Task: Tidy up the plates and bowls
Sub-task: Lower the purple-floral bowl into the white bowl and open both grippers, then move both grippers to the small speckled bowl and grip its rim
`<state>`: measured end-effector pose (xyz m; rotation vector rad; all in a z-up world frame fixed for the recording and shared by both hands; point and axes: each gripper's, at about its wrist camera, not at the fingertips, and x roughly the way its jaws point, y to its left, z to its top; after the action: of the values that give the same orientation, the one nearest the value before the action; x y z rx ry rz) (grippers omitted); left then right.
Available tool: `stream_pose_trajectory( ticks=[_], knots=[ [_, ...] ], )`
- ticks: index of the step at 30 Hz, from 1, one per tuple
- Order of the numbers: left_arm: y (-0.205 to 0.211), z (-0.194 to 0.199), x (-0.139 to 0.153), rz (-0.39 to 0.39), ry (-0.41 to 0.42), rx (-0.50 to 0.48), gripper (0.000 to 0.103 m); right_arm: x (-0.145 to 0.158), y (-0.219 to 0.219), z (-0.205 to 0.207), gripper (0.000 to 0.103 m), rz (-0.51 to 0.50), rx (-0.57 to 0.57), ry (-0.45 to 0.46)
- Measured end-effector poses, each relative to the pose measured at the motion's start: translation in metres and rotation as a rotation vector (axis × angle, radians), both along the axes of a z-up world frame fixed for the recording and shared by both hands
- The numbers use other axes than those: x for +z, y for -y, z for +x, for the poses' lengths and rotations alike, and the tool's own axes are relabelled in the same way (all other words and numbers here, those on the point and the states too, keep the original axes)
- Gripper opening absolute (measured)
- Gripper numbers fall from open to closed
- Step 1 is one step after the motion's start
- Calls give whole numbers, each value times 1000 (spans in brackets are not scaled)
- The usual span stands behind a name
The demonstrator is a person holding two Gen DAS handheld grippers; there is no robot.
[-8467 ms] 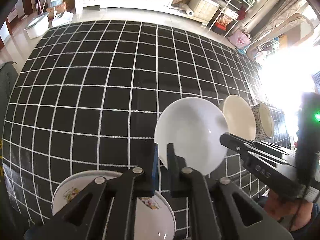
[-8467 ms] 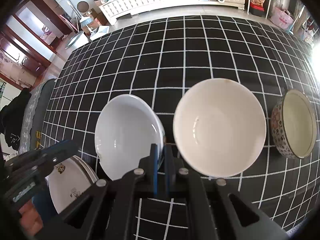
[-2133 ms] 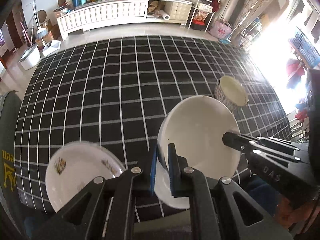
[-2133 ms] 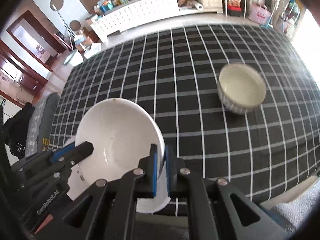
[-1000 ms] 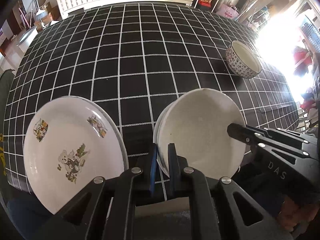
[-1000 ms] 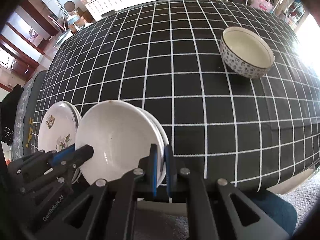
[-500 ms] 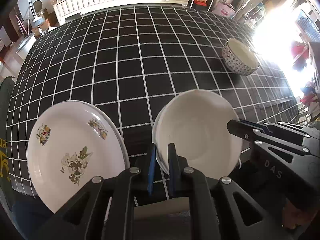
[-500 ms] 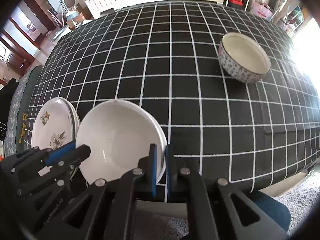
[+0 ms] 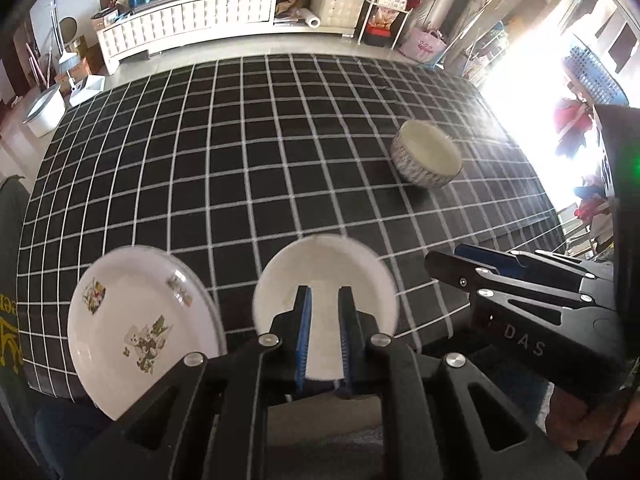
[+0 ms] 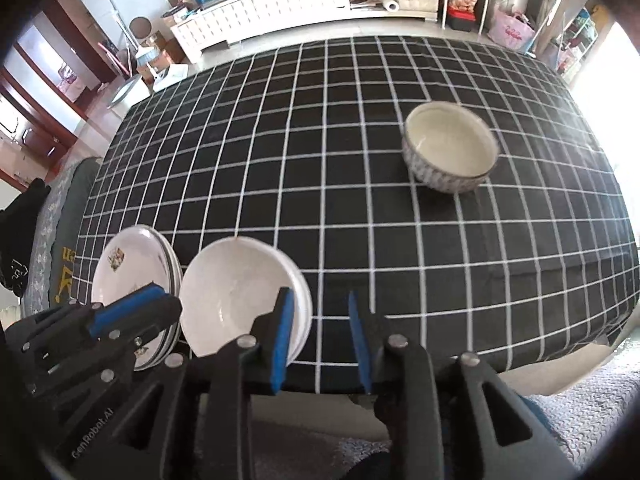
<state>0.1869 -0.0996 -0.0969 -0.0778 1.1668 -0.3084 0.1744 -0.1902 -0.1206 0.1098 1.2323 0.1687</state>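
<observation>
A white bowl (image 9: 326,276) rests nested in a white plate (image 10: 301,300) near the table's front edge; the bowl also shows in the right wrist view (image 10: 234,292). My left gripper (image 9: 323,300) is open, its jaws just above and in front of the bowl's near rim, holding nothing. My right gripper (image 10: 318,312) is open and empty, just right of the stack. A stack of decorated plates (image 9: 140,324) lies to the left, also in the right wrist view (image 10: 132,276). A patterned bowl (image 9: 426,158) stands at the far right (image 10: 450,152).
The table wears a black cloth with a white grid (image 9: 248,168). Its front edge (image 10: 480,364) runs just under the grippers. A white cabinet (image 9: 192,28) and shelves stand on the floor beyond the table.
Both grippers have opened and let go of the white bowl and plate, which now rest on the table beside the decorated plates. Both grippers have pulled back and up slightly.
</observation>
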Motion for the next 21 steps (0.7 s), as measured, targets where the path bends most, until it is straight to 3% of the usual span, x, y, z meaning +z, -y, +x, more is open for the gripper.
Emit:
stream_pose_trajectory(
  ticks=[10,21],
  knots=[
    [44,34,35,-25,23,-44,14,38,53,23,33,18,-60,31],
    [99,90,37,-28,13,-95,15,42,107,64,33,40,-127,19]
  ],
)
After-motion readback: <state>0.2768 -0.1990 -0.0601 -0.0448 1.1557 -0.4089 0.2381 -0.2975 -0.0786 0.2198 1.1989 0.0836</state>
